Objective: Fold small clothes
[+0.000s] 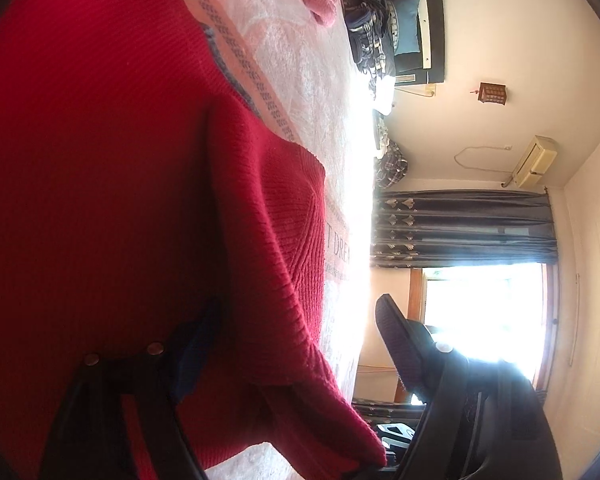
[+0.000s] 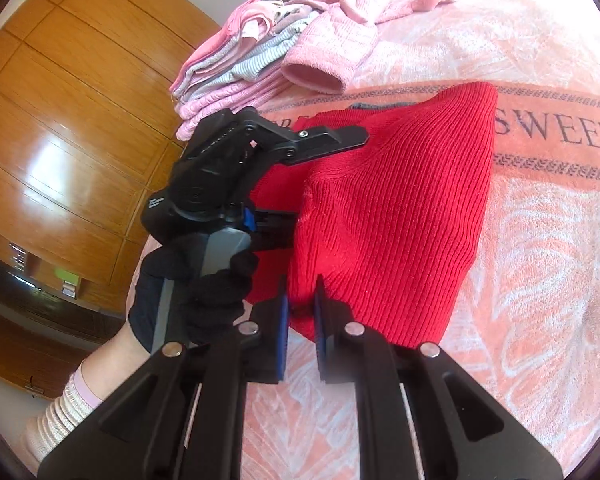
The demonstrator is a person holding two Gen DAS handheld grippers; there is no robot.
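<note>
A red ribbed knit sweater (image 2: pixel 400 208) lies partly lifted on the peach bedspread (image 2: pixel 540 260). My right gripper (image 2: pixel 302 292) is at the sweater's near edge, its blue pads (image 2: pixel 282 336) pinching a fold of the red knit. A gloved hand holds my left gripper (image 2: pixel 328 178) at the sweater's left side; it is wide open, one finger above the knit and the other tucked under it. In the left wrist view the red sweater (image 1: pixel 120 180) drapes over one finger of the left gripper (image 1: pixel 300 304), while the other finger stands free.
A stack of folded pink and striped clothes (image 2: pixel 228 76) and a fluffy pink garment (image 2: pixel 340 40) lie at the far side of the bed. A wooden wardrobe (image 2: pixel 60 120) stands to the left. Dark clothes (image 1: pixel 372 32), a curtain (image 1: pixel 460 228) and a bright window (image 1: pixel 484 312) are beyond the bed.
</note>
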